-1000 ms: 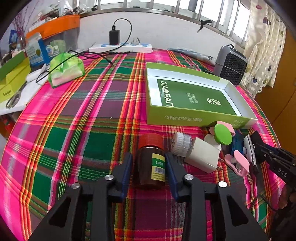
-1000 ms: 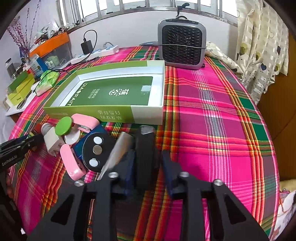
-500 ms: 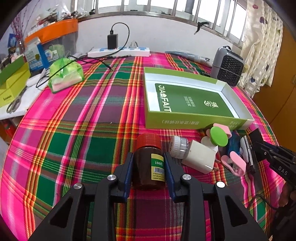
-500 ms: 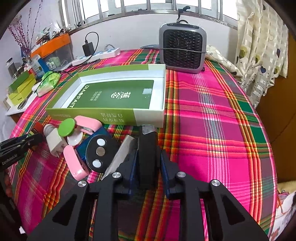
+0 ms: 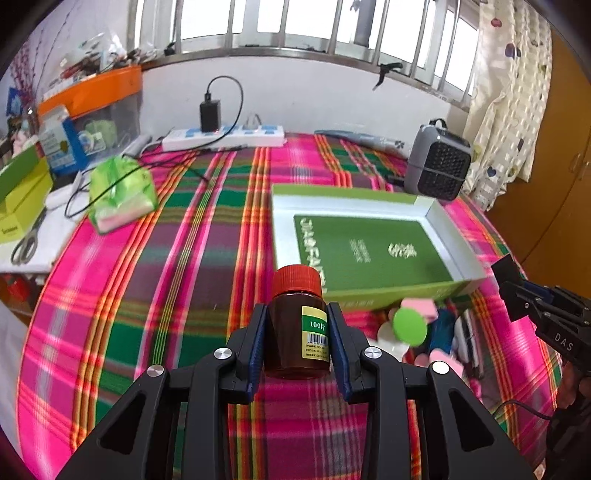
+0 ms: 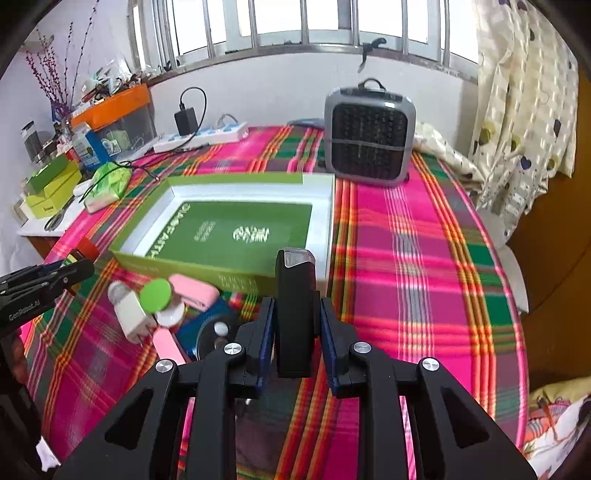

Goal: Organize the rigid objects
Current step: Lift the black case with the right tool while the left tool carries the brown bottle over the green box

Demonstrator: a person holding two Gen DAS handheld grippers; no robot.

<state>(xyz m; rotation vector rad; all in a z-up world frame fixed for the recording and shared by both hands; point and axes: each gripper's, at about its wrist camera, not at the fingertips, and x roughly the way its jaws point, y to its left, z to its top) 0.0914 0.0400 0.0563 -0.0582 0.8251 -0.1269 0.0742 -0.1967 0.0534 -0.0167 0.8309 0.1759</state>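
While the left gripper point(image 5: 298, 341) clamps the brown pill bottle point(image 5: 297, 325) by its body, red cap up, above the plaid tablecloth point(image 5: 177, 280), the right gripper point(image 6: 295, 334) clamps an upright black case point(image 6: 295, 310). Both objects hang just before the open green box point(image 6: 236, 230), with loose items point(image 6: 162, 299) beside its near wall

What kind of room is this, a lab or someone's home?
Most likely a home: a plaid cloth covers the table, patterned curtains hang by a barred window, and a small heater stands nearby.
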